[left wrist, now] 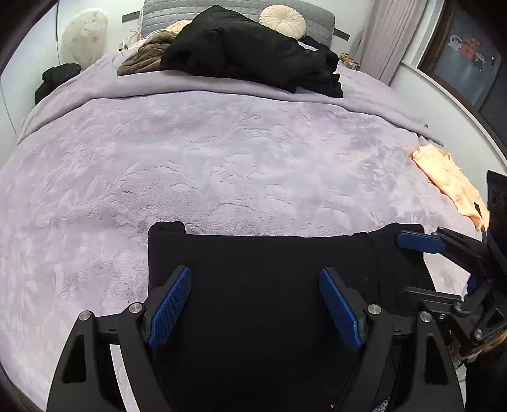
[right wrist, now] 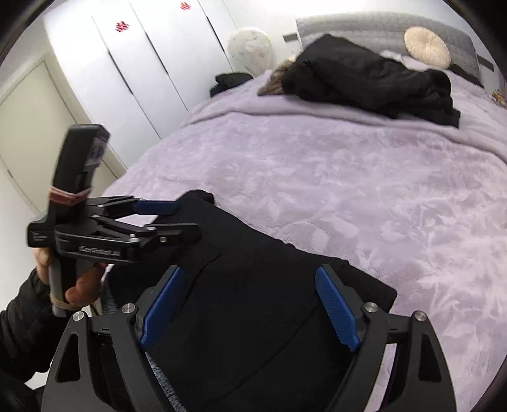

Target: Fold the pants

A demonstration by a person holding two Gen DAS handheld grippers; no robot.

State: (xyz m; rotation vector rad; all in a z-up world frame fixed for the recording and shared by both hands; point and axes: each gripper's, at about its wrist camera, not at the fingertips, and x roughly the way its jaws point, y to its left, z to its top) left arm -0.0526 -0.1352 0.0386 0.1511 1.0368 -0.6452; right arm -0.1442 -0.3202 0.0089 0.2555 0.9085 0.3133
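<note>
The black pants (left wrist: 259, 253) lie folded flat at the near edge of the bed, a dark rectangle on the lilac blanket. My left gripper (left wrist: 255, 274) hovers over their middle, open, with nothing pinched between its blue pads. My right gripper (right wrist: 248, 272) is also open above the same cloth (right wrist: 259, 250), toward its right side. In the right wrist view the left gripper (right wrist: 180, 218) shows from the side over the pants' far left corner, held by a hand in a dark sleeve. In the left wrist view one blue-padded right finger (left wrist: 418, 242) reaches over the pants' right corner.
The lilac blanket (left wrist: 221, 164) covers the whole bed. A pile of black clothes (left wrist: 253, 50), a brown garment (left wrist: 142, 57) and a round cream cushion (left wrist: 282, 19) lie at the head. A peach cloth (left wrist: 450, 180) rests at the right edge. White wardrobe doors (right wrist: 142, 63) stand to the left.
</note>
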